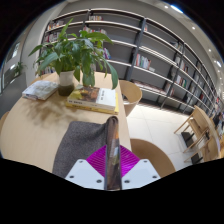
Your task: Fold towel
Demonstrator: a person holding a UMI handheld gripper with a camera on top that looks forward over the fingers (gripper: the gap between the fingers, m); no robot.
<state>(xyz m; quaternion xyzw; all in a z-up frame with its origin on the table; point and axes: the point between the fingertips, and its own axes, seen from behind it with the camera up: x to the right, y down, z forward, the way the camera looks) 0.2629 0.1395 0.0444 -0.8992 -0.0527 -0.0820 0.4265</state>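
**Grey towel pinched at its near edge, lying lengthwise on the tabletop**

The gripper (112, 168) has its fingers brought together on a raised ridge of the grey towel (82, 143), which stands up as a thin vertical fold between the magenta pads (100, 160). Both pads appear to press on that fold with no gap visible at either side, so I judge the fingers clamped on the cloth rather than merely around it.

The towel rests on the pale round tabletop (35, 125), just ahead of and beneath the fingers. Its visible part is a dark grey panel reaching away from the gripper toward the stack of books (93, 99), and its long axis seems to run roughly along the fingers' line, near edge at the gripper and far edge short of the books. The right side is hidden behind the pinched fold, so its full outline cannot be told.

As a judgement, the cloth is light, soft and limp: it will drape and sag when lifted and will not hold a shape. Corners or an edge are the sensible holds; a pinch mid-edge would likely let both ends droop.

Beyond the books stand a potted plant (70, 55) and a magazine (40, 89), well apart from the towel. A wooden chair (131, 96) and bookshelves (160, 50) lie further back.
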